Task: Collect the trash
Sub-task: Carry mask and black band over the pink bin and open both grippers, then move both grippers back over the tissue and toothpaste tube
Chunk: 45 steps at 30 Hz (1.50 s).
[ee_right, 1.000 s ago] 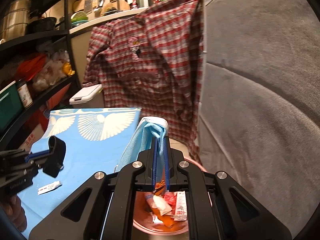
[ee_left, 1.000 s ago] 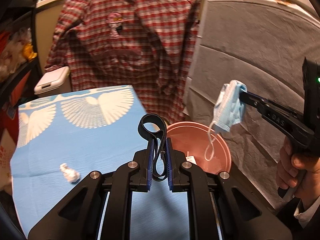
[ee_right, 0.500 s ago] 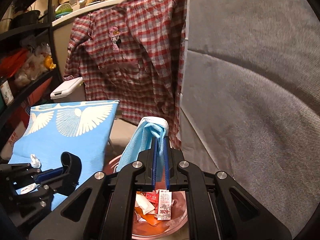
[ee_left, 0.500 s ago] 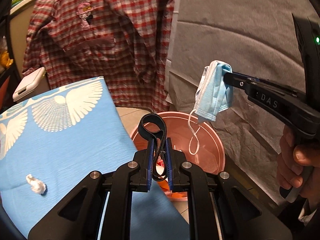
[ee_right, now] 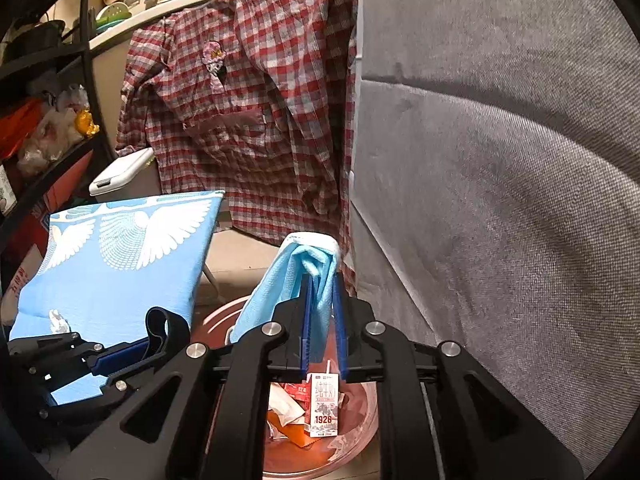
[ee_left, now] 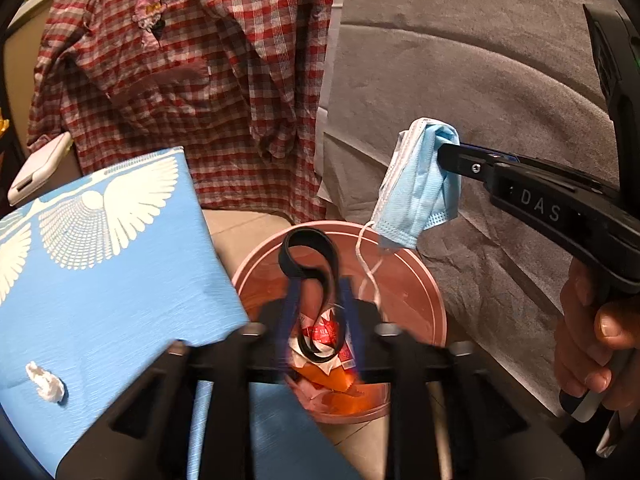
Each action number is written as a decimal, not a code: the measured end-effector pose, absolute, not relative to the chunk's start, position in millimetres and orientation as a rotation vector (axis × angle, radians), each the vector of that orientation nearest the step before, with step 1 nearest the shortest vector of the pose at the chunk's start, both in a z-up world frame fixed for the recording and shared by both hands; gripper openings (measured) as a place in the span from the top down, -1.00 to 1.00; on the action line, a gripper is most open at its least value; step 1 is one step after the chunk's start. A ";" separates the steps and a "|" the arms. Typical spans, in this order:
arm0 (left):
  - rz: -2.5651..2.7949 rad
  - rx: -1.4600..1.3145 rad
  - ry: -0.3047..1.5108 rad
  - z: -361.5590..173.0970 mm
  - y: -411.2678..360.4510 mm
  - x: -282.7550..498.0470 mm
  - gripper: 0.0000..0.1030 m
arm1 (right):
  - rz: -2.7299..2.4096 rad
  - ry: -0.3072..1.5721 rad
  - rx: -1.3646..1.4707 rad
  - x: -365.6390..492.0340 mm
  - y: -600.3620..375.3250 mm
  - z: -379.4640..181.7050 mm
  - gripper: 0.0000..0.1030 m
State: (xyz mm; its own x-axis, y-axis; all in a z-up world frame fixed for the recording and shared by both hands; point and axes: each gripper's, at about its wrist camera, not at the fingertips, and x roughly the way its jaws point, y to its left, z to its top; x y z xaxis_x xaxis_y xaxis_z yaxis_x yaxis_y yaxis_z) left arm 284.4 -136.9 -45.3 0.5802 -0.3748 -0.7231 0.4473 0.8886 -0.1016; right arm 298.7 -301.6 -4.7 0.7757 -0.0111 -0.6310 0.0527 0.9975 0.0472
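A pink round bin [ee_left: 434, 292] with wrappers and a milk carton [ee_right: 324, 404] stands on the floor below both grippers. My left gripper [ee_left: 319, 280] hangs over it with its jaws opening. A black band loop [ee_left: 310, 246] stands loose between the parted fingers. My right gripper [ee_right: 322, 276] is to the right, above the bin's [ee_right: 224, 316] far side, its jaws opening too. A blue face mask [ee_right: 276, 292] still drapes over its fingertips, and from the left wrist its strap dangles off the mask [ee_left: 420, 196] into the bin. A white tissue wad [ee_left: 46, 382] lies on the blue cloth.
The blue cloth-covered table [ee_left: 100, 280] with white wing prints borders the bin on the left. A red plaid shirt [ee_left: 180, 60] hangs behind, a grey covered surface [ee_left: 480, 80] fills the right. A white lidded box [ee_left: 36, 168] and shelves [ee_right: 40, 120] stand at the left. A hand [ee_left: 592, 340] grips the right tool.
Both grippers have come down closer over the bin. The jaws of both, shut on the band and the mask before, now stand apart.
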 end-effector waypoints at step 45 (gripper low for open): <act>-0.058 -0.059 0.653 1.7 211.3 217.8 0.54 | 0.520 0.951 0.210 241.4 -15.6 -72.4 0.59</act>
